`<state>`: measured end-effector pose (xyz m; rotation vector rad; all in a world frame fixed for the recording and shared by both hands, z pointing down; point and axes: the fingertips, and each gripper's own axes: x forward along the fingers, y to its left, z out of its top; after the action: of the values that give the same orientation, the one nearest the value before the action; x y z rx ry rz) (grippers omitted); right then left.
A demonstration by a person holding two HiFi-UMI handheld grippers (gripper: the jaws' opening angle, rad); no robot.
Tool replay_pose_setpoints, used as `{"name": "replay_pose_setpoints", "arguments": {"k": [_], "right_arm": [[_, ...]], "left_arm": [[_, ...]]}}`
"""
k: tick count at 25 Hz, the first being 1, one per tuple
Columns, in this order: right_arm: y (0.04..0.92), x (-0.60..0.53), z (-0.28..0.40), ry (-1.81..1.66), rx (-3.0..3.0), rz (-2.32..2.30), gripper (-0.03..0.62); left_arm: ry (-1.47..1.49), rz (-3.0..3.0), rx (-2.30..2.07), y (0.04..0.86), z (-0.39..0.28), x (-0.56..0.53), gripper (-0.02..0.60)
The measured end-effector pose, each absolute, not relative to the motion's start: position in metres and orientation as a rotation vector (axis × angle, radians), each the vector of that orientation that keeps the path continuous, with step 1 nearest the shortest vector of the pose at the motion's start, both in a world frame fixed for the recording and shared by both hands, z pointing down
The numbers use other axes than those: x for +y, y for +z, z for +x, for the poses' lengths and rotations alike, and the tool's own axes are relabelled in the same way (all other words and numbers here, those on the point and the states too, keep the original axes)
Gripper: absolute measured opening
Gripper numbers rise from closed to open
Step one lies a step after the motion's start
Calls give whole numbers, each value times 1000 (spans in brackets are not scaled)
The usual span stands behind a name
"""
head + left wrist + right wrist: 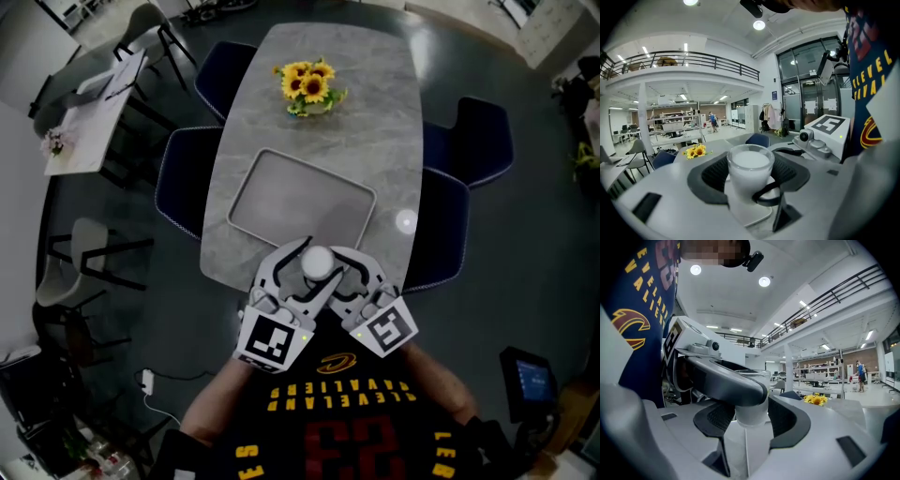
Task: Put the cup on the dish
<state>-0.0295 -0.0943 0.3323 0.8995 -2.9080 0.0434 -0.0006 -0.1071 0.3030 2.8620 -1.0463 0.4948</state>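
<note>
White cup (317,262) clamped in left gripper (752,176) and right gripper (752,420); dish (281,192) whole only overhead.

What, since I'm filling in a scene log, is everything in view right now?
table: one, grey marble, centre of the head view
dish: one, grey rectangular tray, middle of the table
cup: one, white, between both grippers by the table's near edge
sunflowers: one bunch, yellow, far end of the table
chairs: four, dark blue, two along each long side
side table: one, white, far left
jersey: one, black with yellow lettering, on the person
left gripper: one, grey, closed on the cup
right gripper: one, grey, closed on the cup
</note>
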Motion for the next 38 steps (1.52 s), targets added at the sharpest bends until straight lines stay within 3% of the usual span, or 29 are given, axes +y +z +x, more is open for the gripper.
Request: {"name": "replay_pose_setpoints", "arguments": {"k": [38], "right_arm": [[465, -229, -80, 168, -2585, 1057, 210]], "left_arm": [[699, 2764, -667, 441, -52, -238, 270]]}}
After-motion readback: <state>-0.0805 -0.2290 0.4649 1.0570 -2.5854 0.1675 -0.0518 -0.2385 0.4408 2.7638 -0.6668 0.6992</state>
